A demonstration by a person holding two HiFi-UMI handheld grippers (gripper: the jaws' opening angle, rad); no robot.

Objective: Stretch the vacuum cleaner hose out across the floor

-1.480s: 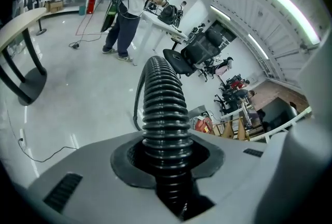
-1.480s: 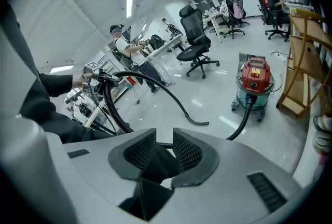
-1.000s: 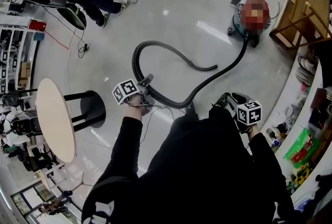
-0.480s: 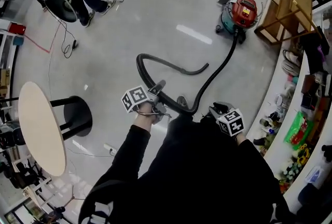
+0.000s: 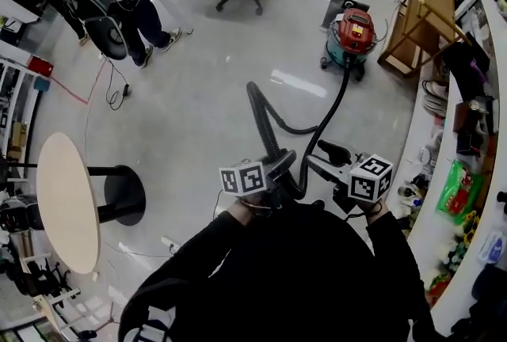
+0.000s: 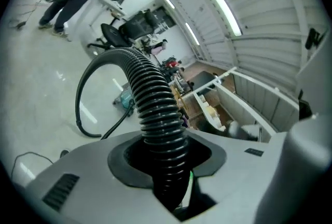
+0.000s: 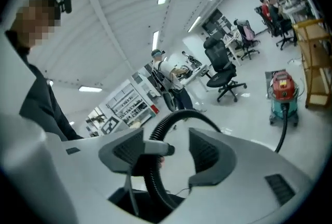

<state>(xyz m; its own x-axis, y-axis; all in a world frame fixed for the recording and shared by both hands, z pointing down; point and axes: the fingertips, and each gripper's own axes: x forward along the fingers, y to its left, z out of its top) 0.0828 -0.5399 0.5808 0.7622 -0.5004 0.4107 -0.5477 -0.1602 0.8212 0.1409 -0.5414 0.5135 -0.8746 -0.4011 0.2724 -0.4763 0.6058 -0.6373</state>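
The left gripper (image 6: 166,158) is clenched on the vacuum cleaner hose (image 6: 155,109): in the left gripper view the ribbed black tube rises straight out from between the jaws, and both dark pads press against its sides. The right gripper (image 7: 166,150) is released, its jaws standing wide apart. In the right gripper view the hose passes through the gap and lies close to the jaw at that view's left. The other pad is well clear of it, so nothing is pinched there. In the head view the two grippers are held near each other just in front of the person's dark-sleeved body, the left one at that view's left, and both marker cubes face the camera. From the vacuum cleaner (image 5: 352,32), a red and teal canister standing on the pale floor (image 5: 198,95) near a wooden frame (image 5: 424,12), the hose runs in a shallow curve down to the grippers. Beyond the left gripper it climbs into a raised loop and bends back down, its far part lying on the floor beside the run that comes from the canister. It is looped rather than straight.
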